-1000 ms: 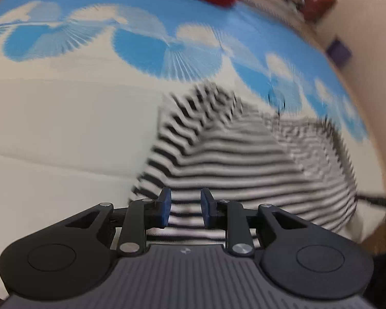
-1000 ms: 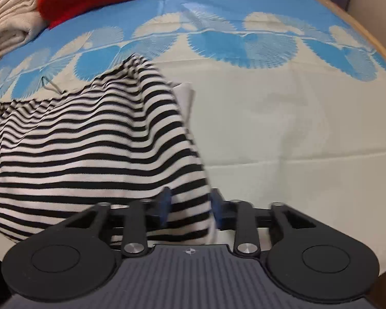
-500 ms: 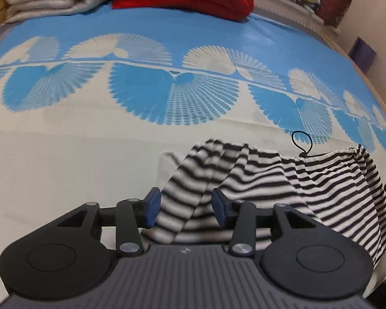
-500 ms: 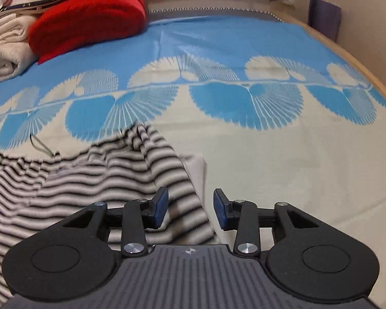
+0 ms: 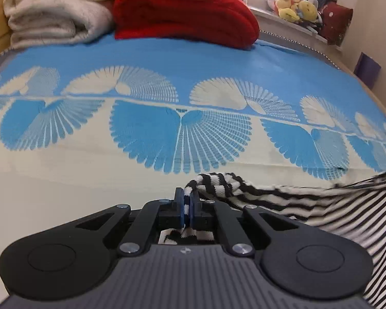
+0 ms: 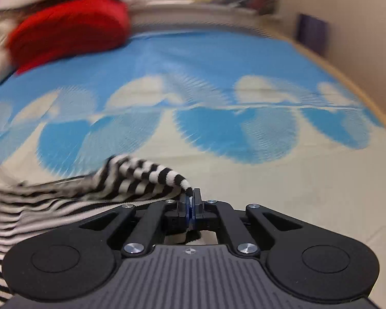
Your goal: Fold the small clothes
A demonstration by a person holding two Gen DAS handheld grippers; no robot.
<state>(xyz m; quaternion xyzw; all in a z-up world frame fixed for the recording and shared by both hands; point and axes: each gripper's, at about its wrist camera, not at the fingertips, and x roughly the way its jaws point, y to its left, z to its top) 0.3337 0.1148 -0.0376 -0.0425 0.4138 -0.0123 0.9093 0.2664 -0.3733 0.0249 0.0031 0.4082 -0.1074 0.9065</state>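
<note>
Striped cloth [image 5: 308, 200] hangs stretched between both grippers over the bedspread [image 5: 64, 175]: left gripper [image 5: 187, 206] pinches its left corner, right gripper [image 6: 191, 204] pinches the right, long edge running straight across.

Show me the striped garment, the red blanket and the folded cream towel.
striped garment [image 5: 283, 195]: left wrist view, bunched upper edge.
red blanket [image 5: 182, 10]: left wrist view, middle of its front.
cream towel [image 5: 56, 13]: left wrist view, folded front.

The black-and-white striped knit garment [image 5: 308, 200] lies on the blue-and-cream fan-patterned bedspread [image 5: 167, 59], with the red folded blanket [image 5: 185, 10] and cream folded towel [image 5: 54, 10] behind it.
</note>
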